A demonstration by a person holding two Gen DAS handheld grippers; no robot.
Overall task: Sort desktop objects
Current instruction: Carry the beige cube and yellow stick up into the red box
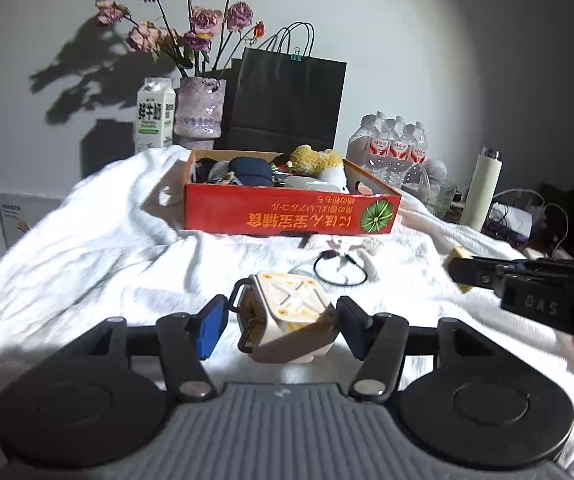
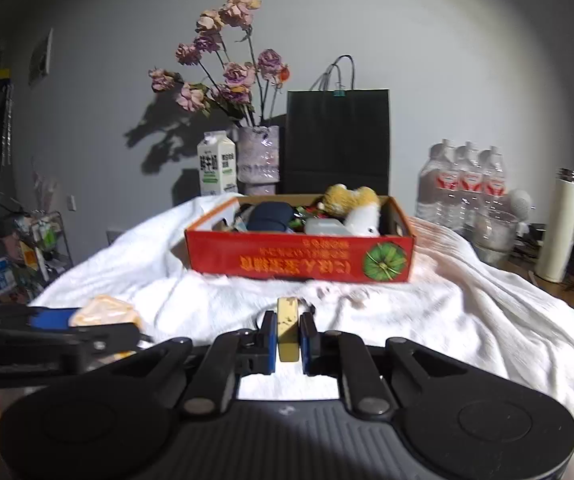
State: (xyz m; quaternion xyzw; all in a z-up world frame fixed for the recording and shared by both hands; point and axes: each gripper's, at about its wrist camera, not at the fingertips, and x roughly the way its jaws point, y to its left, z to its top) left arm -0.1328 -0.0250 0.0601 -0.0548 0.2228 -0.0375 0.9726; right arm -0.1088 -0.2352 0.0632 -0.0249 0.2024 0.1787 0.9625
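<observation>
A cream cube-shaped gadget point(image 1: 291, 320) with orange markings and a dark loop is being held tilted at lower centre of the left wrist view. A thin yellowish block point(image 2: 288, 332) is being held upright at lower centre of the right wrist view. A red cardboard box point(image 1: 291, 214), already filled with items, is lying at mid-frame on white cloth.

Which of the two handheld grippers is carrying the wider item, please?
The left gripper: it holds a bulky cream-and-orange plastic block, whereas the right gripper pinches a thin pale-yellow slab.
</observation>
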